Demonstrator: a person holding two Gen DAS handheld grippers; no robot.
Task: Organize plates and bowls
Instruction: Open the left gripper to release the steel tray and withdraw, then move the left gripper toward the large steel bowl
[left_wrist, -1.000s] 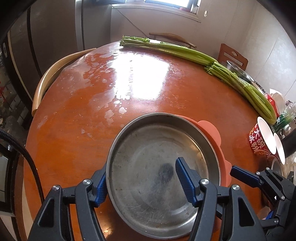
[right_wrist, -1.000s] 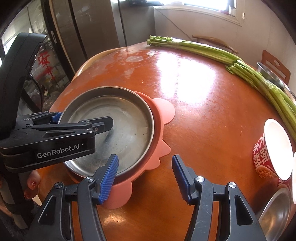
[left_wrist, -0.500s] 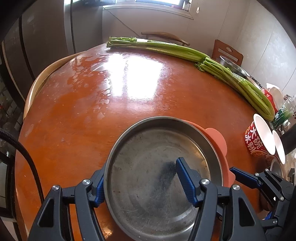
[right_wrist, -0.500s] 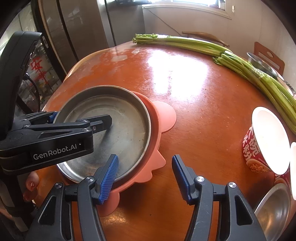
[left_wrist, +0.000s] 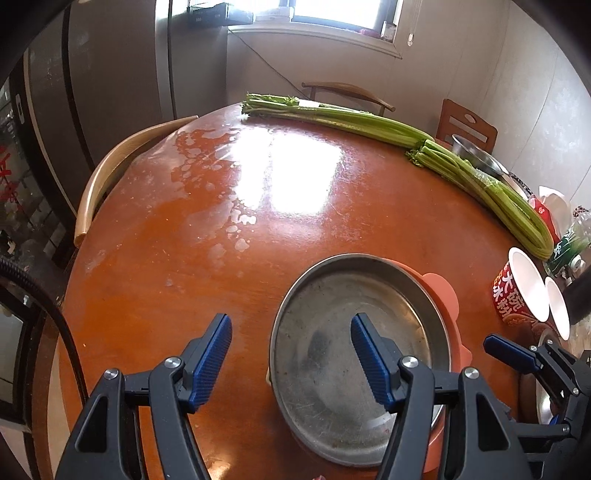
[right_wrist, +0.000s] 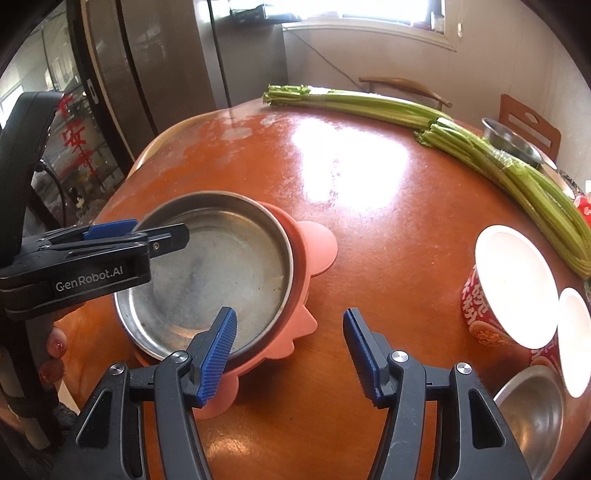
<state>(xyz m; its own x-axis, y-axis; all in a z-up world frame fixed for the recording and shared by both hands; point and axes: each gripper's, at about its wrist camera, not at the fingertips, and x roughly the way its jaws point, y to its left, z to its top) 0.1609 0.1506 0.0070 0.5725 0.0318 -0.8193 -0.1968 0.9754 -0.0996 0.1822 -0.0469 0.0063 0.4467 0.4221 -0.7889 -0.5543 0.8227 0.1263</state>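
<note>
Two grippers, left gripper (left_wrist: 291, 358) and right gripper (right_wrist: 289, 353), hover jaws apart (gripping nothing) over the metal plate (right_wrist: 207, 273) nested in the pink plate (right_wrist: 314, 247).

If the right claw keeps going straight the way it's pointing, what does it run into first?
Most likely bare table: the right claw aims down at the open wood just right of the pink plate under the metal pan. Depth is unclear, so its left finger might brush the plate's edge.
</note>
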